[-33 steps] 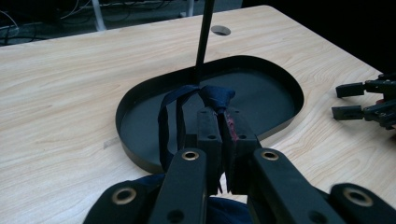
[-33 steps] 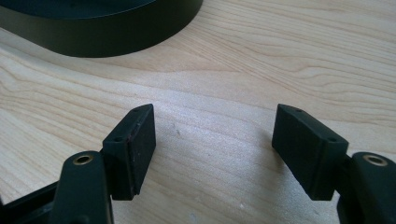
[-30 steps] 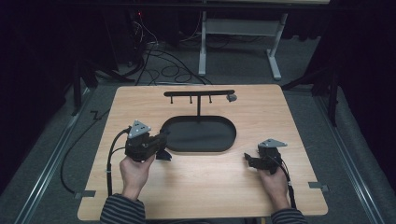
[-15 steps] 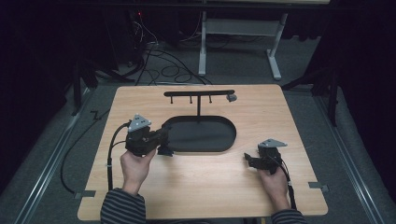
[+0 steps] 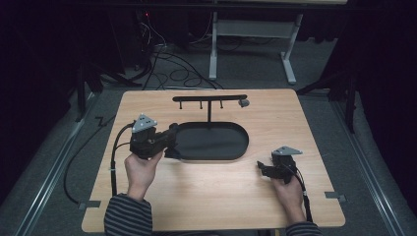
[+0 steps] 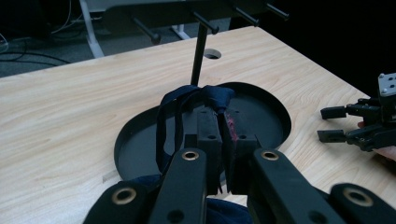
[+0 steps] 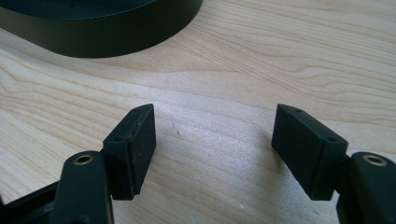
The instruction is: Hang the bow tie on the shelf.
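Strap [image 6: 173, 116]: a dark blue strap is pinched between the jaws of the left gripper; it is held just above the near end of the tray; a loop is seen hanging down on one side, and a bunched bit sticks up past the jaw tips.
Left gripper [image 6: 219, 122]: its jaws are squeezed tight on the strap; in the high view it [image 5: 170, 142] is held at the left end of the tray, by the left hand [image 5: 141, 169].
Tray [image 5: 231, 147]: a black, long, round-ended tray is set in the middle of the table; a thin post stands at its far edge.
Rack [image 5: 209, 98]: a black bar is carried on top of the post; small pegs are seen hanging under it.
Right gripper [image 7: 212, 149]: its jaws are spread wide, with nothing between them; bare wood is seen under them; in the high view it [image 5: 263, 169] is rested on the table, right of the tray and apart from it.
Table [image 5: 295, 128]: made of light wood.
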